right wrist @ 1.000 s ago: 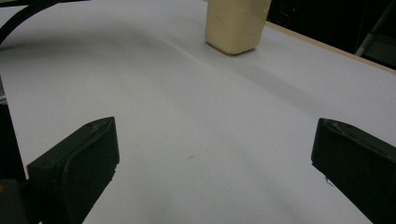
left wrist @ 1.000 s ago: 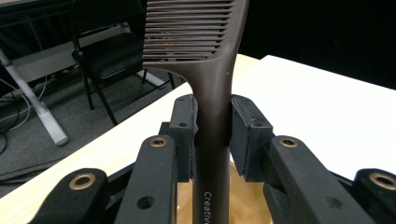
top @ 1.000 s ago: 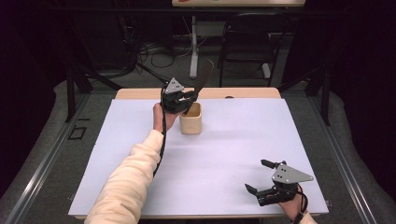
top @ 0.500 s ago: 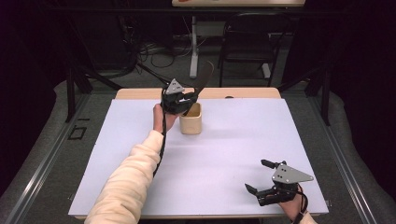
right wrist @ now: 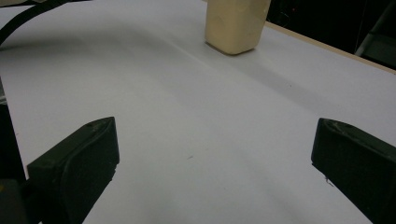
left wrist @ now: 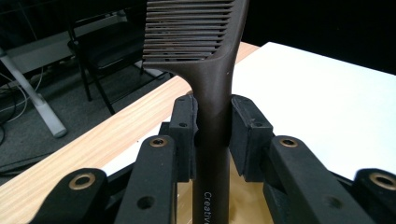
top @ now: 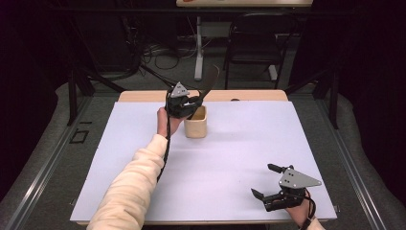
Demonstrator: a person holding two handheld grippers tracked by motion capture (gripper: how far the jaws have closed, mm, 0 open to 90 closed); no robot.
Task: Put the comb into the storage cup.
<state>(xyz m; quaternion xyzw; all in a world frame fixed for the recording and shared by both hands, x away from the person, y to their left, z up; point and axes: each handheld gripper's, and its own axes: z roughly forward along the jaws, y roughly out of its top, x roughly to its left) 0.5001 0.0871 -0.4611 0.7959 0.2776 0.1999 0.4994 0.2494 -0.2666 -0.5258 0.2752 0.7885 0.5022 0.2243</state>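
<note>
The left hand-held gripper (top: pixel 191 103) hangs over the far middle of the counter (top: pixel 239 143), close to its far edge, and pinches a dark brown comb (left wrist: pixel 212 84) by the handle. In the left gripper view the two pads press the handle from both sides, the toothed end rises past them, and the lower end of the handle goes down into a tan cup (top: pixel 196 127). The cup stands upright on the white sheet that covers the counter, just inside the far edge, where a strip of bare wood (top: pixel 249 95) shows beyond the sheet. The comb's toothed end leans out over that wooden strip toward the dark floor behind.

The right hand-held gripper (top: pixel 270 181) sits low at the near right corner of the counter, its jaws spread wide with nothing between them. In the right gripper view bare white sheet runs from the two jaws all the way up to the cup (right wrist: pixel 236 23), which stands well apart from them.

The whole middle of the counter, its left side and its near edge lie open; the person's left sleeve (top: pixel 134 187) crosses from the near edge toward the cup. To the right of the cup the sheet is free out to the right edge.
</note>
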